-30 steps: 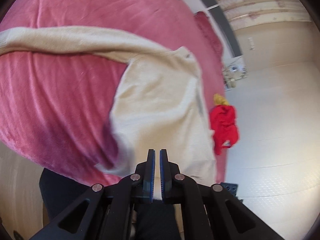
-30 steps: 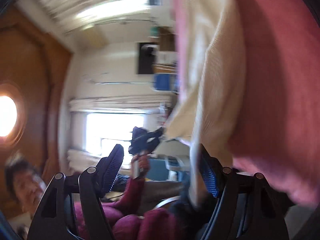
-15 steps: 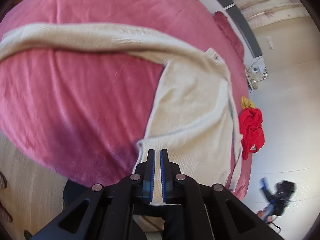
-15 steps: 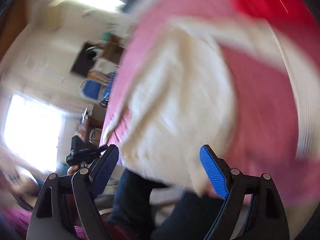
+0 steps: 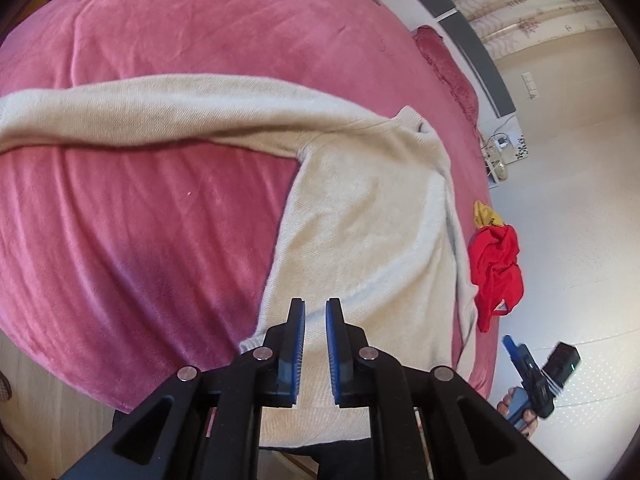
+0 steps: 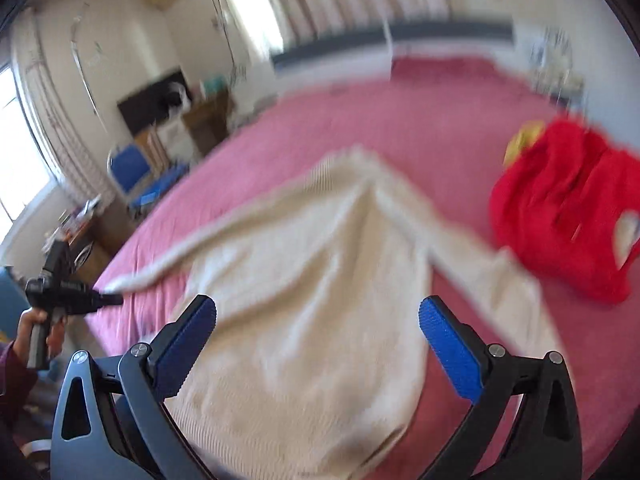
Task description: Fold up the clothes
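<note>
Left claw, jaws parting and empty, hovers nearest the cream sweater's hem; long axis runs away; right claw opening wide, empty.

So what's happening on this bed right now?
A person with a gripper in each hand is folding a cream sweater laid flat on a pink bedspread, one sleeve stretched out sideways. The left gripper, over the sweater's hem, is opening, its pads slightly apart with nothing pinched. The right gripper hangs wide open above the sweater, gripping nothing. A crumpled red garment waits beside it.
</note>
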A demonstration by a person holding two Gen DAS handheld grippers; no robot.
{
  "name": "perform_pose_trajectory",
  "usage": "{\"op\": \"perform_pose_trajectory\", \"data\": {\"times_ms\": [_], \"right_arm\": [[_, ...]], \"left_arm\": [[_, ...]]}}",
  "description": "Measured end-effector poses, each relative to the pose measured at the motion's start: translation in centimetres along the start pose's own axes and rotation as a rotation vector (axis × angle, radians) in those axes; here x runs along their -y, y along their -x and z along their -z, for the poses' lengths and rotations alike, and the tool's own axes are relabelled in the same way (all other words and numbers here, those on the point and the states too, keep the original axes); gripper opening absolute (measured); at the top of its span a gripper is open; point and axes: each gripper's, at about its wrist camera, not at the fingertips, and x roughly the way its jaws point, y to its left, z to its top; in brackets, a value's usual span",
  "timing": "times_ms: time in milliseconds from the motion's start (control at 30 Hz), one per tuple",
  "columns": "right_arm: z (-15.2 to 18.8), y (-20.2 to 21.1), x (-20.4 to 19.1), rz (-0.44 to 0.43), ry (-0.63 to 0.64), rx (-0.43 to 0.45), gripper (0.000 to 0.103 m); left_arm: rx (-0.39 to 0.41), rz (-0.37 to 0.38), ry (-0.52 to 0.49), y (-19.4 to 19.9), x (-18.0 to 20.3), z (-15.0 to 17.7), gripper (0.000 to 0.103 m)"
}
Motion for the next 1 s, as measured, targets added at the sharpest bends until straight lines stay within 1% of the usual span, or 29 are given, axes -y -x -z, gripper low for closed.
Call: {"op": "perform_pose_trajectory", "data": {"times_ms": [33,67,133,200,233,267,333,400,467,500,600,633,667,733,800,833,900,933,1000], "right_arm": [[0.2,-1.1,1.6,0.004,-0.05,-0.052,0.103],[-0.1,-1.9,3.6,-0.019,-0.103,-0.076,0.103],[-2.2,-2.7,6.2,-0.076,-0.202,-0.066,0.103],[-5.1,-3.7,7.6,-0.105,-0.218,-0.067,0.103],[-6.8,-4.4,7.8,-0.101,-0.212,-0.062,0.103],[-8.9,-5.2,7.9,-0.106,-0.199,-0.074,0.103],[-12.9,-7.7,7.6,-0.123,-0.163,-0.127,0.103],[-16.1,-10.6,7.6,-0.153,-0.138,-0.178,0.103],[-18.7,-12.9,7.3,-0.144,-0.114,-0.215,0.103],[-20.0,-14.1,7.1,-0.134,-0.102,-0.23,0.103],[-23.1,-18.6,6.6,-0.125,-0.075,-0.319,0.103],[-24.0,-19.9,6.4,-0.12,-0.053,-0.336,0.102],[-25.0,-21.2,6.2,-0.12,-0.042,-0.348,0.1],[-26.6,-23.9,6.5,-0.107,-0.053,-0.365,0.09],[-28.0,-26.2,6.8,-0.096,-0.062,-0.363,0.086],[-28.6,-27.4,7.1,-0.102,-0.074,-0.361,0.086],[-29.6,-29.5,7.6,-0.133,-0.099,-0.371,0.086],[-30.0,-30.4,7.8,-0.123,-0.095,-0.371,0.086],[-30.6,-32.3,8.3,-0.12,-0.096,-0.4,0.086]], "left_arm": [[-0.002,-0.012,0.004,-0.2,-0.2,0.0,0.01],[-0.005,-0.014,0.007,-0.4,-0.2,-0.1,0.01],[0.002,-0.029,-0.003,-0.5,0.0,-0.7,0.01],[0.034,-0.075,-0.053,-0.4,1.0,-2.3,0.011],[0.049,-0.084,-0.076,-0.4,1.8,-3.6,0.011],[0.066,-0.078,-0.102,-0.5,2.7,-5.1,0.014],[0.107,-0.089,-0.18,-0.9,5.2,-8.8,0.016],[0.141,-0.094,-0.25,-1.7,7.7,-12.7,0.018],[0.153,-0.084,-0.283,-3.7,10.2,-17.1,0.019],[0.132,-0.071,-0.308,-5.2,11.7,-19.1,0.022],[0.072,-0.048,-0.373,-10.4,16.0,-24.3,0.022],[0.031,-0.037,-0.387,-12.6,17.1,-25.5,0.023],[-0.01,-0.026,-0.401,-14.8,18.3,-26.7,0.024],[-0.091,-0.004,-0.429,-19.1,20.5,-29.1,0.024],[-0.166,0.004,-0.455,-23.2,22.0,-30.4,0.025],[-0.191,0.008,-0.452,-24.9,22.4,-31.0,0.025],[-0.21,0.001,-0.466,-27.7,23.0,-31.8,0.025],[-0.218,-0.011,-0.471,-28.9,23.2,-32.2,0.025],[-0.224,-0.04,-0.475,-30.6,23.0,-32.8,0.025]]}}
